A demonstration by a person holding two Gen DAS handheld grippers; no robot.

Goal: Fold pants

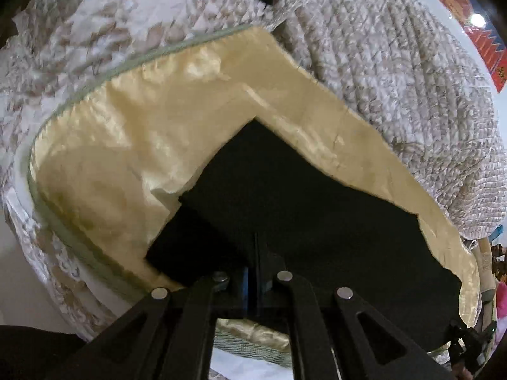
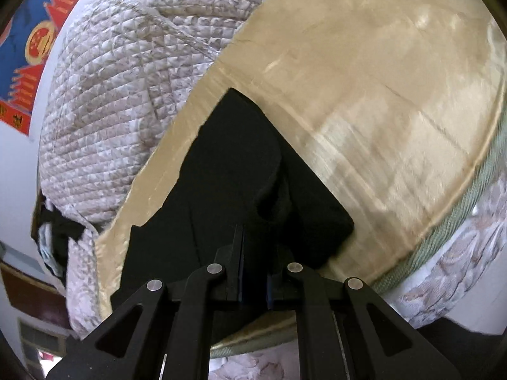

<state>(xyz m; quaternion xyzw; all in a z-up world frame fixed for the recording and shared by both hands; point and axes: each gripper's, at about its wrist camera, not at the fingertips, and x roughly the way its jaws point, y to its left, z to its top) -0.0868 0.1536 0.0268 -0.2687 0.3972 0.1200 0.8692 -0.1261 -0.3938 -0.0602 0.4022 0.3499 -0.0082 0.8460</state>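
Black pants (image 1: 301,196) lie on a pale yellow satin sheet (image 1: 126,133). In the left wrist view they spread from the centre to the lower right. My left gripper (image 1: 258,253) is shut, its tips meeting on the dark cloth near the pants' left edge. In the right wrist view the pants (image 2: 228,164) run up to a point, with a raised fold at the centre. My right gripper (image 2: 242,243) is shut on that cloth just below the fold. The fabric is so dark that the pinch itself is hard to make out.
A quilted grey-white bedspread (image 1: 396,79) is bunched behind the sheet (image 2: 380,110) and shows again in the right wrist view (image 2: 120,101). A green piped mattress edge (image 2: 443,237) curves along the near side. A red and blue poster (image 2: 28,47) hangs on the white wall.
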